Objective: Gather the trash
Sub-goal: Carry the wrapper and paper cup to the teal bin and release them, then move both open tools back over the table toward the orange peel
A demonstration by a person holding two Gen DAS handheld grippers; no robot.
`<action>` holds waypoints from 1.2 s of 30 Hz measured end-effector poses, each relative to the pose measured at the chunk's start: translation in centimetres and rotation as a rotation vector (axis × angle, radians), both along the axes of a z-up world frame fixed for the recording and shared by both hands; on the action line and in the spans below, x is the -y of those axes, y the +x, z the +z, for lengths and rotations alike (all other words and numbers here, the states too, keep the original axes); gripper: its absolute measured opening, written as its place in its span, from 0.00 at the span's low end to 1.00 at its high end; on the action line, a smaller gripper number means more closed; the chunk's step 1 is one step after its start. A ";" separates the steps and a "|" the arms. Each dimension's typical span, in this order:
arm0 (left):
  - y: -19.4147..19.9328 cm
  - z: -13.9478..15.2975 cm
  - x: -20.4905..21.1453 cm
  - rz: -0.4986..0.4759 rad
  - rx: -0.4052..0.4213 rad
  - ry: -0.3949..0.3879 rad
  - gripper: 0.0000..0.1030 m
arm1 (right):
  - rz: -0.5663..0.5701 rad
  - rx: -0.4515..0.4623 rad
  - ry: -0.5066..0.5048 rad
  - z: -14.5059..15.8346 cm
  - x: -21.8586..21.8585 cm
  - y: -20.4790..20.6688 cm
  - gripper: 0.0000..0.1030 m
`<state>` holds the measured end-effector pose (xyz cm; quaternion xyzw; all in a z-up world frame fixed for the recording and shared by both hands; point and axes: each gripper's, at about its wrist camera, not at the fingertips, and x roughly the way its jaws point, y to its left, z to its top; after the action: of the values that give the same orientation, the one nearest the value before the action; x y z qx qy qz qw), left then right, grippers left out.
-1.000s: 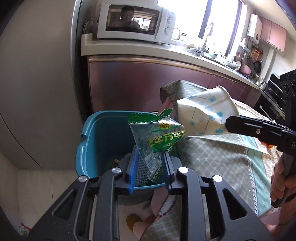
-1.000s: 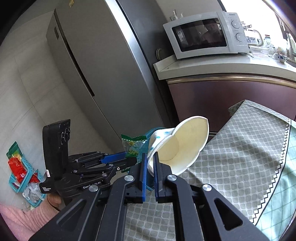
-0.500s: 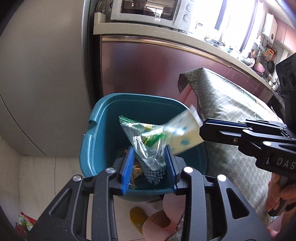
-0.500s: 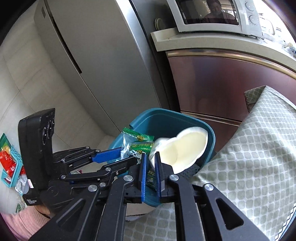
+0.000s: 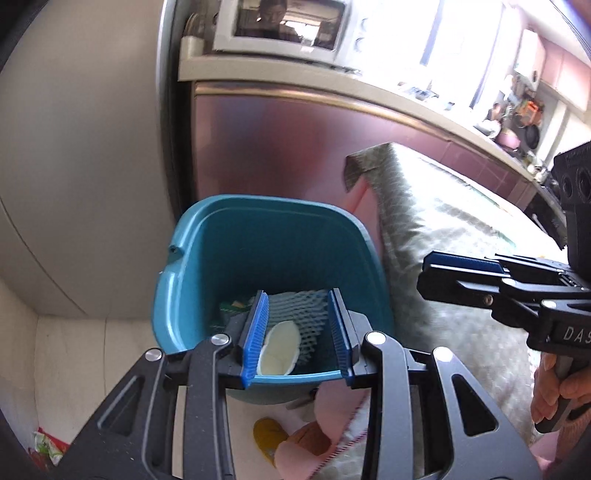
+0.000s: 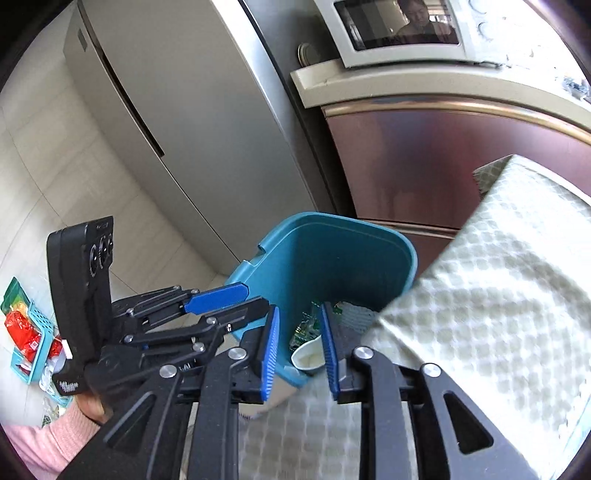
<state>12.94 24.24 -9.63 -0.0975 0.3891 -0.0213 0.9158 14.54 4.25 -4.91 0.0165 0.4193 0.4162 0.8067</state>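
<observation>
A teal bin (image 5: 266,201) stands on the floor beside the table. Inside it lie a white paper cup (image 5: 279,349), a white foam net (image 5: 299,306) and a green snack wrapper (image 5: 231,308). My left gripper (image 5: 297,332) hovers over the bin's near rim, open and empty. To its right, over the table's edge, my right gripper (image 5: 461,273) hangs. In the right wrist view the right gripper (image 6: 299,350) has its jaws opening with nothing held; the cup (image 6: 308,356) and wrapper (image 6: 308,325) lie below in the bin (image 6: 332,221). The left gripper (image 6: 243,301) is to the left.
A grey fridge (image 6: 184,129) stands behind the bin, with a counter and microwave (image 5: 280,29) beside it. A table with a green checked cloth (image 6: 498,295) borders the bin on the right. Slippers (image 5: 269,437) lie under the table's edge. A small basket of red packets (image 6: 26,332) sits on the floor.
The wrapper has left my left gripper and the cup my right one; both now lie in the bin. Both grippers have opened and come lower over the bin.
</observation>
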 end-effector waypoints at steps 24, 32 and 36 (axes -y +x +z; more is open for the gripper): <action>-2.8 4.5 19.8 -0.444 0.100 -0.077 0.40 | -0.476 0.114 0.055 3.0 25.3 -9.6 0.33; -1.3 4.3 27.3 -0.567 0.067 -0.067 0.40 | -0.697 0.163 0.026 3.4 34.2 -10.2 0.34; 0.2 3.8 30.5 -0.608 0.038 -0.072 0.40 | -0.793 0.172 0.010 3.3 38.6 -9.4 0.38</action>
<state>13.15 -6.21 -5.78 -0.0087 0.3822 -0.3099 0.8705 5.17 -34.30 -1.60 0.1461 0.3096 0.0748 0.9366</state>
